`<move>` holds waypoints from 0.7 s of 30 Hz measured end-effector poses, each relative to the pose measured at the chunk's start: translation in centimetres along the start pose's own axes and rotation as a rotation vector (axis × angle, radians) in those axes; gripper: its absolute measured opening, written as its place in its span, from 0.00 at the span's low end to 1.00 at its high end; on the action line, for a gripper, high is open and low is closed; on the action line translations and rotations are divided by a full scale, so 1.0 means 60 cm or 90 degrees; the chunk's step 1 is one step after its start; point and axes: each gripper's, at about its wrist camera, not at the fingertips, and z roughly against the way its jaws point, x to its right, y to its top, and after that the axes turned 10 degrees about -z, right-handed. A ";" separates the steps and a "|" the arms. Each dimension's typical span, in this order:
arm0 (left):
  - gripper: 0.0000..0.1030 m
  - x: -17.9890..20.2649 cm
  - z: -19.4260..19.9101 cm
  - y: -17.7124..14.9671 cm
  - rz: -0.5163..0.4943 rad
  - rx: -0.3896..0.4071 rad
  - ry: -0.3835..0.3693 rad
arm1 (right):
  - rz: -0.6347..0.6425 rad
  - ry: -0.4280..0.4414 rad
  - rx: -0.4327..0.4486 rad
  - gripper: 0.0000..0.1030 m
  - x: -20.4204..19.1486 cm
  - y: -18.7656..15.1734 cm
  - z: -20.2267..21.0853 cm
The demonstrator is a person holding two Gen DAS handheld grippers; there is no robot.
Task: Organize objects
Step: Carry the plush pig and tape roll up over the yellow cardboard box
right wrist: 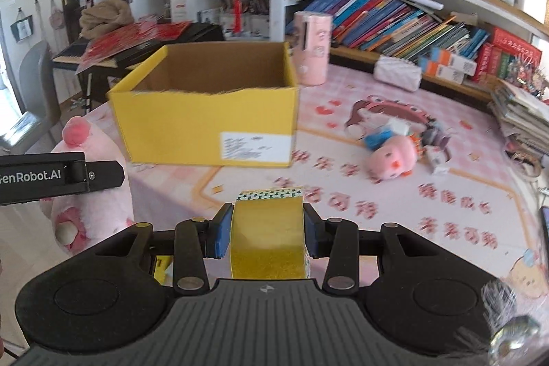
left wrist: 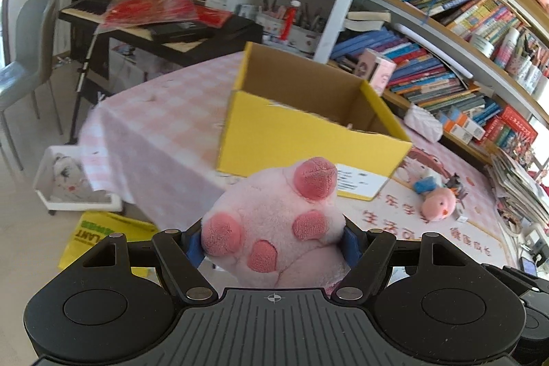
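Observation:
My left gripper [left wrist: 272, 240] is shut on a pink plush paw toy [left wrist: 274, 225] with red pads and holds it in the air before the open yellow cardboard box [left wrist: 302, 136]. In the right wrist view the same plush toy [right wrist: 89, 194] and the left gripper's body [right wrist: 58, 175] show at the left. My right gripper [right wrist: 266, 230] is shut on a roll of yellow tape [right wrist: 267, 235] and holds it above the table in front of the box [right wrist: 206, 126]. A small pink pig plush with blue clothes [right wrist: 391, 153] lies on the pink tablecloth right of the box.
A pink cylinder holder [right wrist: 312, 47] and a white quilted pouch [right wrist: 396, 72] stand behind the box. Bookshelves [right wrist: 411, 23] run along the back and right. A stack of papers [right wrist: 521, 119] lies at the right. A keyboard stand [left wrist: 154, 30] and grey chair [left wrist: 31, 57] stand left of the table.

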 end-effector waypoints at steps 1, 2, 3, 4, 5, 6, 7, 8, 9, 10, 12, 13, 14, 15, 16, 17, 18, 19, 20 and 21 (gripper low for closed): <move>0.72 -0.009 0.005 -0.001 0.004 0.002 0.004 | 0.002 0.004 -0.004 0.38 -0.008 -0.003 0.000; 0.72 -0.016 0.009 -0.003 0.006 0.003 0.007 | 0.004 0.009 -0.007 0.38 -0.017 -0.006 0.001; 0.72 -0.023 0.012 -0.005 0.008 0.004 0.009 | 0.008 0.015 -0.010 0.38 -0.026 -0.009 0.001; 0.72 -0.031 0.015 -0.006 0.011 0.005 0.011 | 0.011 0.019 -0.012 0.38 -0.032 -0.009 0.001; 0.72 -0.035 0.017 -0.007 0.013 0.007 0.012 | 0.015 0.022 -0.012 0.38 -0.040 -0.010 0.002; 0.72 -0.040 0.019 -0.007 0.015 0.008 0.012 | 0.018 0.025 -0.013 0.38 -0.046 -0.011 0.003; 0.72 -0.044 0.021 -0.008 0.016 0.009 0.013 | 0.021 0.028 -0.013 0.38 -0.051 -0.012 0.004; 0.72 -0.048 0.023 -0.008 0.017 0.011 0.013 | 0.024 0.030 -0.014 0.38 -0.057 -0.014 0.004; 0.72 -0.050 0.025 -0.009 0.018 0.013 0.013 | 0.025 0.032 -0.015 0.38 -0.061 -0.014 0.005; 0.72 -0.053 0.026 -0.009 0.019 0.014 0.013 | 0.027 0.033 -0.016 0.38 -0.063 -0.015 0.005; 0.72 -0.055 0.025 -0.008 0.020 0.014 0.011 | 0.027 0.033 -0.017 0.38 -0.067 -0.014 0.005; 0.72 -0.055 0.024 -0.007 0.019 0.014 0.010 | 0.027 0.032 -0.017 0.38 -0.067 -0.015 0.005; 0.72 -0.055 0.023 -0.006 0.019 0.014 0.007 | 0.027 0.032 -0.017 0.38 -0.067 -0.015 0.005; 0.72 -0.055 0.022 -0.005 0.017 0.015 0.005 | 0.026 0.030 -0.017 0.38 -0.068 -0.015 0.005; 0.72 -0.055 0.021 -0.004 0.015 0.015 0.002 | 0.025 0.029 -0.016 0.38 -0.069 -0.014 0.004; 0.72 -0.054 0.020 -0.004 0.013 0.015 -0.001 | 0.024 0.026 -0.016 0.38 -0.069 -0.014 0.004; 0.72 -0.053 0.019 -0.003 0.011 0.016 -0.004 | 0.023 0.024 -0.016 0.38 -0.068 -0.012 0.002; 0.72 -0.053 0.018 -0.002 0.009 0.016 -0.007 | 0.021 0.021 -0.015 0.38 -0.068 -0.012 0.002; 0.72 -0.052 0.016 -0.001 0.008 0.017 -0.009 | 0.019 0.018 -0.014 0.38 -0.066 -0.011 0.002; 0.72 -0.052 0.015 0.000 0.006 0.018 -0.011 | 0.018 0.016 -0.013 0.38 -0.067 -0.010 0.002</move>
